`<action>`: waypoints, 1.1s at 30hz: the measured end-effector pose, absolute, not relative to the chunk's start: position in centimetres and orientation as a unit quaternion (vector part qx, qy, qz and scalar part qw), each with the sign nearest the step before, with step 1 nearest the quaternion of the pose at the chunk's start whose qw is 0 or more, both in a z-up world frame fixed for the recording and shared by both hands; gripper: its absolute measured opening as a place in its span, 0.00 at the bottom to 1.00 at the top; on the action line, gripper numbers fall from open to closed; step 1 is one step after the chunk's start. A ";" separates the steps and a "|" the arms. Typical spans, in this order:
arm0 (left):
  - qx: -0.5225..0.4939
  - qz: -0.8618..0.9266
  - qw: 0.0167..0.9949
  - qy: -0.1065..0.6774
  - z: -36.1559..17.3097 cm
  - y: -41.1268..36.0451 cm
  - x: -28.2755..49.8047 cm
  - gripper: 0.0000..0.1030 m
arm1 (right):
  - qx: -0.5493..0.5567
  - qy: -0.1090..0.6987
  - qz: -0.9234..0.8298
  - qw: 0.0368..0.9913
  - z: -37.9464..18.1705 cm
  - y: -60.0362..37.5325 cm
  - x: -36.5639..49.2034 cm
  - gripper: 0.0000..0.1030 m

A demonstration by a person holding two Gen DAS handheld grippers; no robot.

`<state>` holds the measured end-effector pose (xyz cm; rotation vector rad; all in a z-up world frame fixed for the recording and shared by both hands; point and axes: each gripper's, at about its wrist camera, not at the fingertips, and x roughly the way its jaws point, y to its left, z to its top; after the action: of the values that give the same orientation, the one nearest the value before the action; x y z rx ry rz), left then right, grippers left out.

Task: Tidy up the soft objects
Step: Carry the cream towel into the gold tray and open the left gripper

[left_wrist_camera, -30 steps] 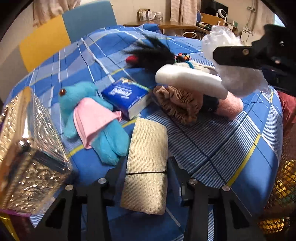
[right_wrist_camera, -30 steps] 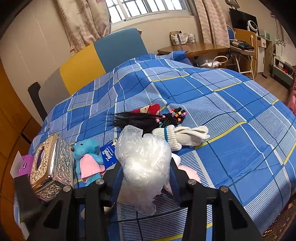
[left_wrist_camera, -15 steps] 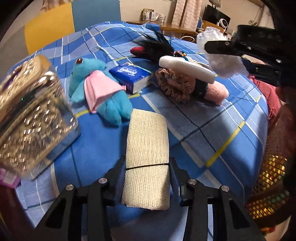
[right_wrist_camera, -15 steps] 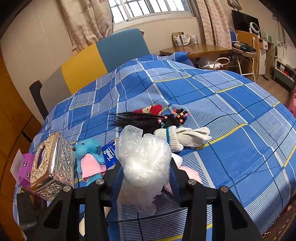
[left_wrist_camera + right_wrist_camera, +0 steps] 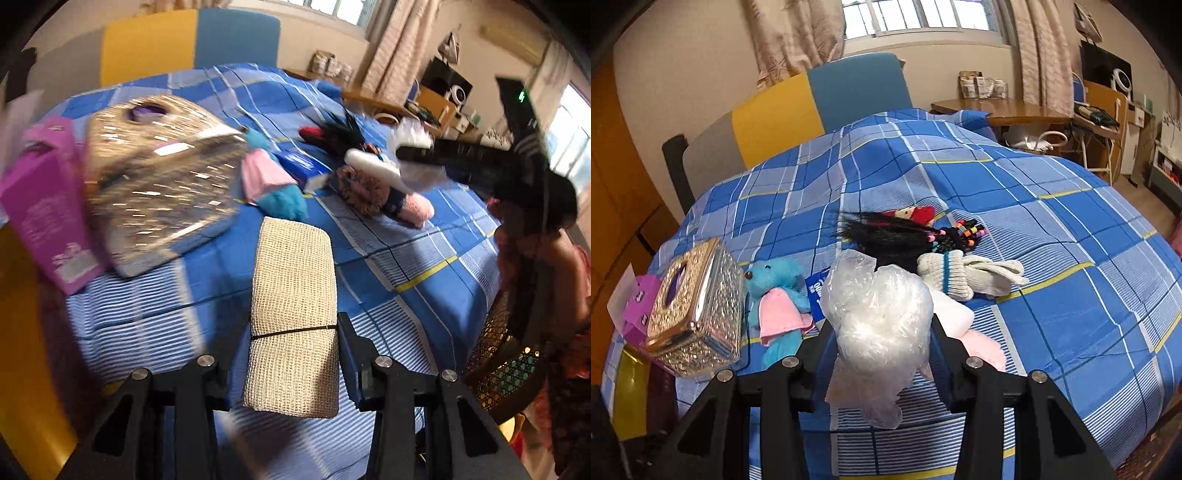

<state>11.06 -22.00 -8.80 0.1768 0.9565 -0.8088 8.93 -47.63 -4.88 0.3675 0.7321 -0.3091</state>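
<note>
Your left gripper (image 5: 293,332) has swung leftward and back over the last second: the embossed silver tissue box (image 5: 159,177) and the purple cardboard carton (image 5: 44,199) that sat at the edge of its view now fill the left half, smeared by motion, and the near edge of the blue plaid bed (image 5: 406,236) has come into sight. The beige woven cloth roll with the black band (image 5: 293,314) rode along, so you appear to be carrying it off the bed, probably toward a container I cannot see clearly.

Its jaws are pinching that roll at the band, the roll standing upright between them and clear of the bedspread.

Your right gripper (image 5: 881,350) has hardly moved. Its jaws are closed on the crumpled clear plastic bag (image 5: 882,317), held raised above the near part of the bed and level, facing the headboard. Beyond it lie the turquoise plush toy in a pink dress (image 5: 779,299), the cream knitted gloves (image 5: 967,273) and the black hairpiece with coloured beads (image 5: 908,234), all unsorted, so most of the tidying remains.
</note>
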 end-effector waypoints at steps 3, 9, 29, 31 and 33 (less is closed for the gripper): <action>0.067 -0.367 0.819 0.436 -7.2 -19.4 11.2 0.42 | 0.156 0.362 -0.142 0.908 -5.0 -46.7 9.2 0.44; 0.032 -0.335 0.848 0.410 -4.2 -13.5 12.4 0.42 | 0.123 0.359 -0.114 0.918 -4.7 -45.0 9.4 0.44; -0.023 -0.103 0.880 0.464 -7.3 6.4 24.1 0.42 | 0.122 0.348 -0.048 0.928 -4.1 -41.3 9.1 0.44; -0.021 -0.083 0.878 0.471 -7.8 7.3 25.1 0.42 | 0.140 0.348 -0.043 0.926 -4.2 -40.6 8.8 0.44; -0.018 -0.067 0.873 0.483 -8.6 8.1 26.2 0.42 | 0.151 0.348 -0.032 0.925 -4.0 -39.4 8.5 0.44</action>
<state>26.23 8.09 -8.57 -0.0372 1.0099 -0.1405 8.49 -39.44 -3.97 0.3102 0.7134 -0.0663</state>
